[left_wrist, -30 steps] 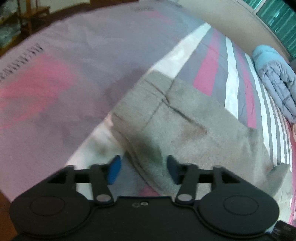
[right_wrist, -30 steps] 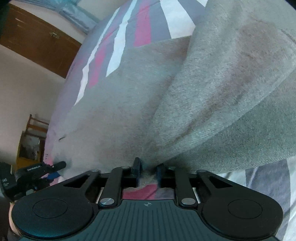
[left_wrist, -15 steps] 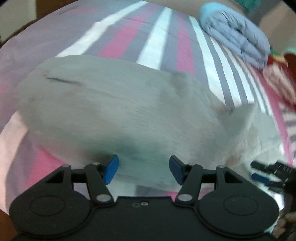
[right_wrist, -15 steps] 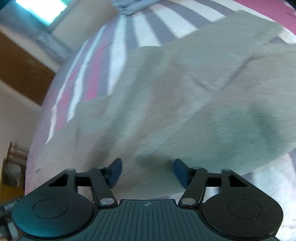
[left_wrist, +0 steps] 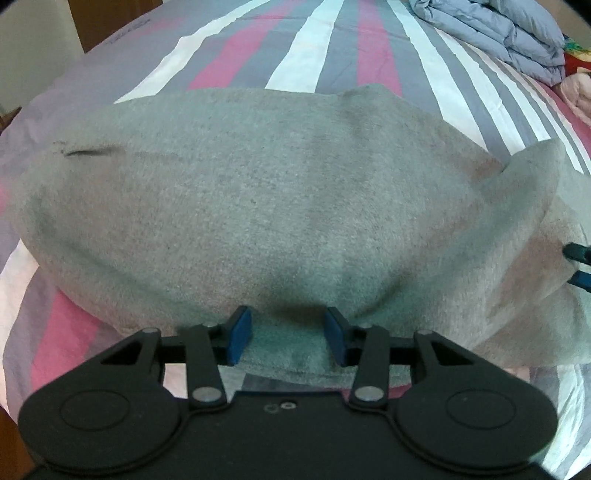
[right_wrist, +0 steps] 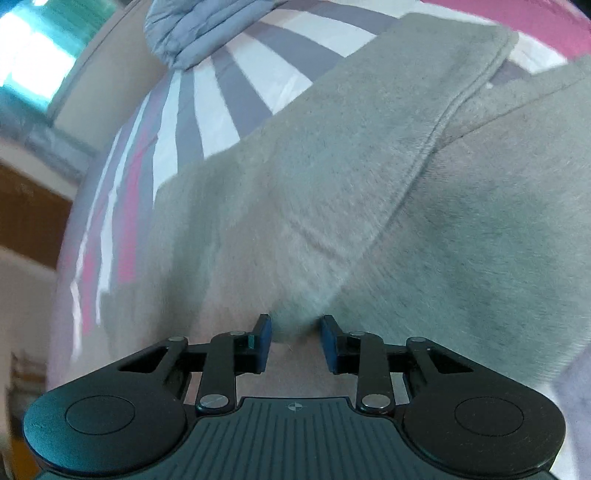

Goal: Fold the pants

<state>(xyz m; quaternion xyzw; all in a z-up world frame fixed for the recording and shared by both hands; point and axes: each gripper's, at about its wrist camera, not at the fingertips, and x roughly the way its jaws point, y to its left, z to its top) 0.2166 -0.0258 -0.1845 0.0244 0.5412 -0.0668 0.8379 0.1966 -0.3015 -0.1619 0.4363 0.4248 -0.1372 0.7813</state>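
Place: a home bedroom.
Evidence: a bed with a striped sheet [left_wrist: 332,48]; a folded blue quilt [left_wrist: 498,33] at its far end.

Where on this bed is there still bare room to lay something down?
Bare striped sheet lies beyond the grey pants, up to the folded blue quilt, and at the pants' left end. The near edge is crowded: pants, left gripper and right gripper.

- Soft, even indoor light; daylight glares from a blown-out window [right_wrist: 26,55] at the right wrist view's upper left.
- Dark shadow pools on the grey pants [left_wrist: 258,192] just ahead of the fingers.
- Fisheye bending curves the edges.
- Right view's left margin smears with blur.
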